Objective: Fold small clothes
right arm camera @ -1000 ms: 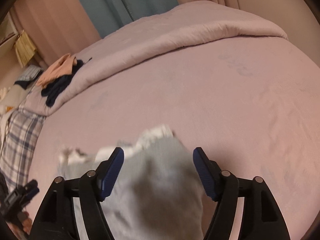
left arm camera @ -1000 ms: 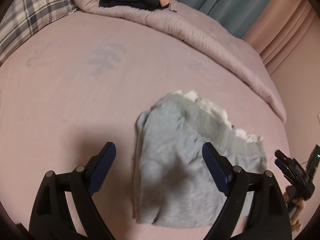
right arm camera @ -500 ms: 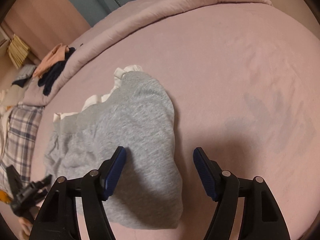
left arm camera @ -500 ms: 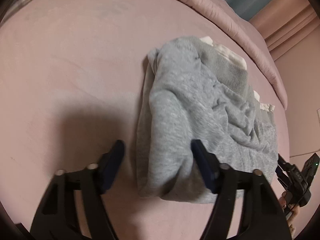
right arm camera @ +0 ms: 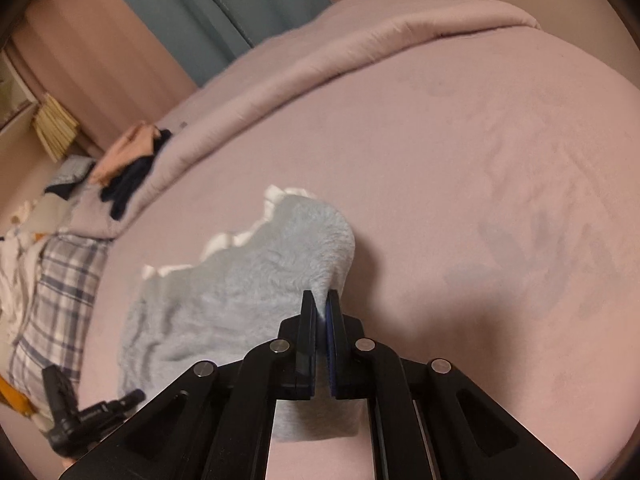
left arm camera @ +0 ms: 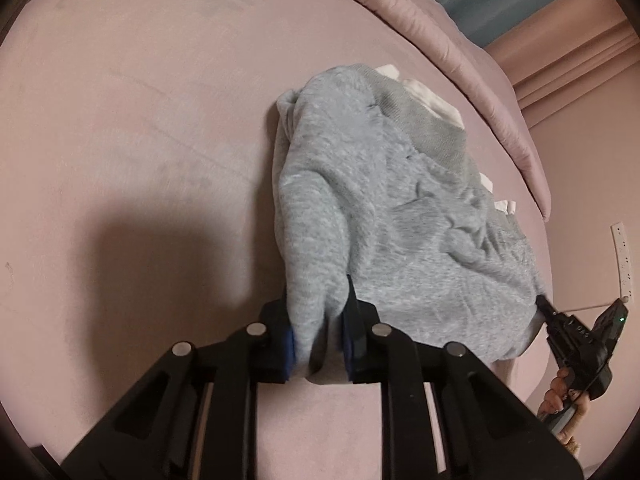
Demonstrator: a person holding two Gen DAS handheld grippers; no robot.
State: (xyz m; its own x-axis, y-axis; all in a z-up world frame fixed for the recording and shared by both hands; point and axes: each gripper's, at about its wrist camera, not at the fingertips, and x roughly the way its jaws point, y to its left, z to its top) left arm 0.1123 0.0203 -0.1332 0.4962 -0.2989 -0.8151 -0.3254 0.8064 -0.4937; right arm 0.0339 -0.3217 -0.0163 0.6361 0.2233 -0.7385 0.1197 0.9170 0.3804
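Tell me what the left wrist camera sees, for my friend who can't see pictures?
The left gripper pinches the near edge of a grey sweatshirt lying crumpled on a pink bed. The right gripper grips its far corner.

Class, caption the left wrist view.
Left gripper pinches a grey sweatshirt lying on a pink bedsheet.

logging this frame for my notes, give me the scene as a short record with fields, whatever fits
surface: pink bed sheet
garment: grey sweater with white trim, lying rumpled on the sheet
left gripper: shut on the sweater's near edge
right gripper: shut on another part of the near edge
background: rolled pink duvet, pile of dark and peach clothes, plaid pillow
fold state: both near corners pinched, fold not yet made
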